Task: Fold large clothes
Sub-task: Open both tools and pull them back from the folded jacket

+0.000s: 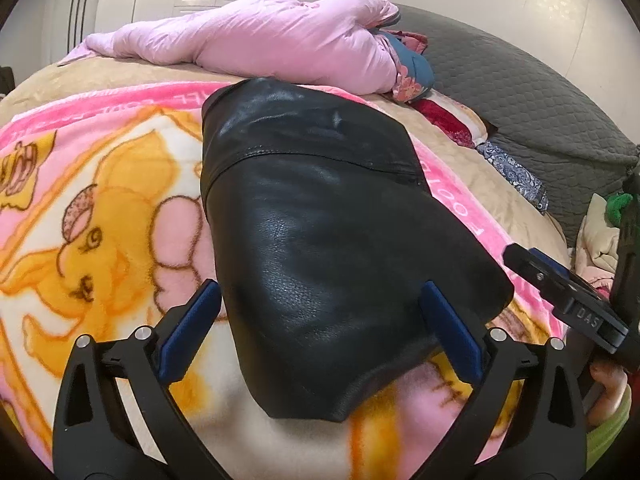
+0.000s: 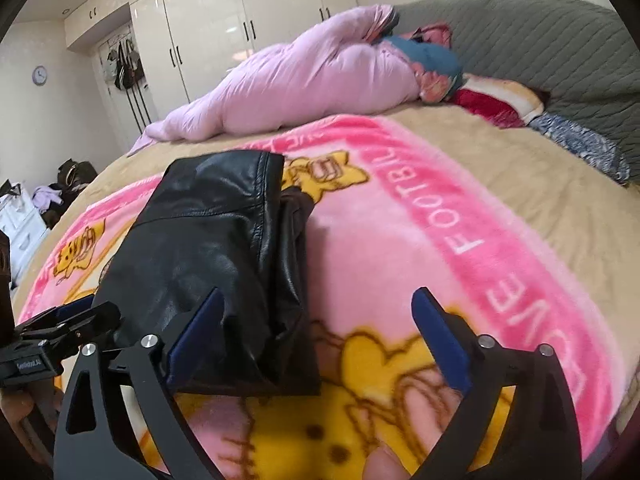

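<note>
Bedding fills both views: a pink cartoon blanket (image 1: 100,216) covers the bed, with white wardrobe doors (image 2: 248,12) at the upper left of the right wrist view. The black leather garment (image 1: 320,240) lies on that blanket as a compact folded bundle, occupying the centre of the left wrist view and the centre left of the right wrist view. A pink quilt (image 1: 260,36) lies rolled across the top of the frame, well apart from the garment.

The left gripper (image 1: 320,332) hangs over the near end of the bundle with its jaws spread wide; nothing is clamped. The right gripper (image 2: 316,336) is likewise spread wide and empty, its left pad over the bundle's near edge, its right pad over bare blanket.

Judgement: the fold appears nearly complete and the bundle released. To finish well, check that the layered edges at the right side of the bundle align. If a further fold is needed, take both near corners together, lift evenly, and lay the leather down without dragging the blanket.
</note>
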Available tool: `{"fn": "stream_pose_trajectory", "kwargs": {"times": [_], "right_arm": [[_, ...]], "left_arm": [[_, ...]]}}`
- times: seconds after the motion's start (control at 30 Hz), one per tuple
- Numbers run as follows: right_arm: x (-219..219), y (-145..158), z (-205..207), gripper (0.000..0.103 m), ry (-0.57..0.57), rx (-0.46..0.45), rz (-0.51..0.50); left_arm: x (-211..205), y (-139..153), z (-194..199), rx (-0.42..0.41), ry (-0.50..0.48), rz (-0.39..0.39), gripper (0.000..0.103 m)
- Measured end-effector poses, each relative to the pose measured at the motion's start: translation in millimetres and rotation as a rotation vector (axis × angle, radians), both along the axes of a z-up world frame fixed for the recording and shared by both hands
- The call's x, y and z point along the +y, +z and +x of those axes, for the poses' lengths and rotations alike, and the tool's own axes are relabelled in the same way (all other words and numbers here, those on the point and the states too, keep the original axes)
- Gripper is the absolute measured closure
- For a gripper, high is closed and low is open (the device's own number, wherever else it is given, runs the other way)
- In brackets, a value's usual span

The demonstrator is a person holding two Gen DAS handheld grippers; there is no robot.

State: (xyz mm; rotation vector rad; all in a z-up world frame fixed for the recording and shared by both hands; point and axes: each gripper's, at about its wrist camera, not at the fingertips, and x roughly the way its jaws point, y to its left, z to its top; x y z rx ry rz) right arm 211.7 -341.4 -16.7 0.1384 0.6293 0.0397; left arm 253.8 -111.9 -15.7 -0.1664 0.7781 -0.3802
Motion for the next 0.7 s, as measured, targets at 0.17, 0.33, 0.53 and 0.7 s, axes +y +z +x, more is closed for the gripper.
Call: {"fn": "stream_pose_trajectory", "kwargs": {"times": [0.17, 0.33, 0.53, 0.7], "right_arm": [[1.8, 8.3, -23.1, 0.006, -0.013, -0.035, -0.038], [13.3, 18.1, -50.0, 0.005, -0.027, -0.065, -0.094], [23.5, 27.7, -81.6, 0.004, -0.038, -0.083, -0.125], [33.1, 32.9, -106.4, 0.004, -0.040, -0.100, -0.119]], "left_arm": [[3.8, 10.2, -9.8, -0.017, 0.010, -0.008, 0.010], [15.0, 22.2, -24.9, -0.030, 0.015, -0.048, 0.010], [26.6, 37.3, -51.0, -0.071, 0.038, -0.032, 0.009], [36.1, 44.8, -75.7, -0.096, 0.053, -0.046, 0.009]]}}
